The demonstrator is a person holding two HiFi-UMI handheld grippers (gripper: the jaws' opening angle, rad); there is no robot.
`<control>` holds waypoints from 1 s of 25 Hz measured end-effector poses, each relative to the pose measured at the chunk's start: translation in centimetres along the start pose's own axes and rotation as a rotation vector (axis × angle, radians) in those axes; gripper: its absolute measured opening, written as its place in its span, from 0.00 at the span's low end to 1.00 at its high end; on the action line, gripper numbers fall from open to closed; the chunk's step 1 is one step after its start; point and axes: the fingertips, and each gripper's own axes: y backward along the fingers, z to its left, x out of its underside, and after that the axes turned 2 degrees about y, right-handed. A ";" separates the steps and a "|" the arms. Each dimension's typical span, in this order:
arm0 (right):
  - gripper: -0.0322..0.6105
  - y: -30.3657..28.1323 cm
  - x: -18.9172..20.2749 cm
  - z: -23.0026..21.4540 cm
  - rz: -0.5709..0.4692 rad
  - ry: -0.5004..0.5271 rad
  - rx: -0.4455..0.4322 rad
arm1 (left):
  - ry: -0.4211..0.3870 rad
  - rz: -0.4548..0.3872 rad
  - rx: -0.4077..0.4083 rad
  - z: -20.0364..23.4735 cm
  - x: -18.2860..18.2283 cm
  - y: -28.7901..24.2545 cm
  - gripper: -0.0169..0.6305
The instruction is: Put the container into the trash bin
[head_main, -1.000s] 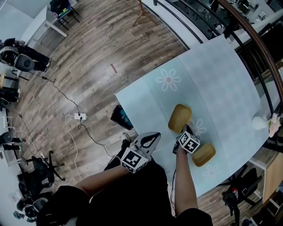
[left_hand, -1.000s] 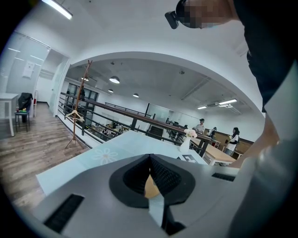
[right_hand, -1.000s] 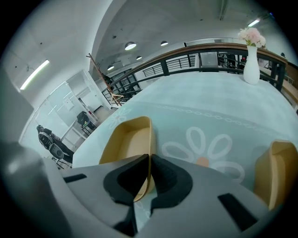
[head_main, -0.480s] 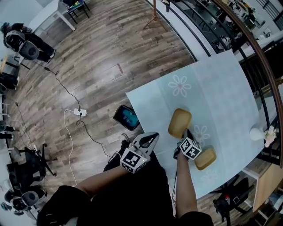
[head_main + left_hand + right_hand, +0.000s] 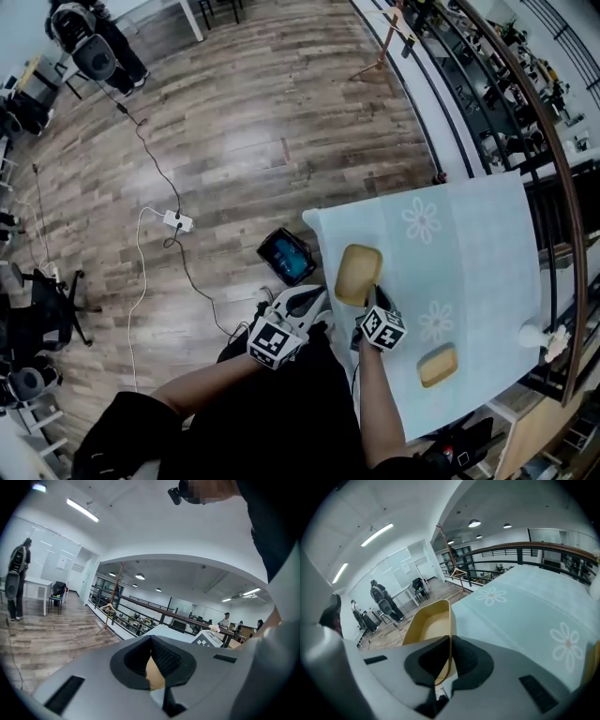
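Right hand-held gripper (image 5: 449, 660) clamped on the container (image 5: 429, 625) side wall, which sticks out ahead of it. Left hand-held gripper (image 5: 153, 644) closed, gripping nothing.

The container (image 5: 358, 274) is at the table (image 5: 469, 244) edge, trash bin (image 5: 287, 255) on floor (image 5: 225, 141) beside.

No legible text, brand, number or sign is showing in any view. The marker cube (image 5: 270, 342) on the left gripper (image 5: 319, 298) is showing only black-and-white squares. The floor screen (image 5: 287, 256) is displaying nothing readable.
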 end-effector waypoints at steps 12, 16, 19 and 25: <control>0.11 -8.0 4.4 17.8 0.126 0.234 -0.138 | 0.034 -0.049 -0.176 13.5 1.5 9.8 0.04; 0.11 -10.3 6.7 20.2 0.191 0.292 -0.167 | 0.082 -0.039 -0.239 16.3 2.9 11.8 0.04; 0.11 -13.1 9.2 21.0 0.243 0.330 -0.195 | 0.109 -0.041 -0.302 18.5 3.7 12.8 0.04; 0.11 -18.7 13.7 21.0 0.359 0.459 -0.259 | 0.139 -0.019 -0.414 21.3 5.1 13.2 0.04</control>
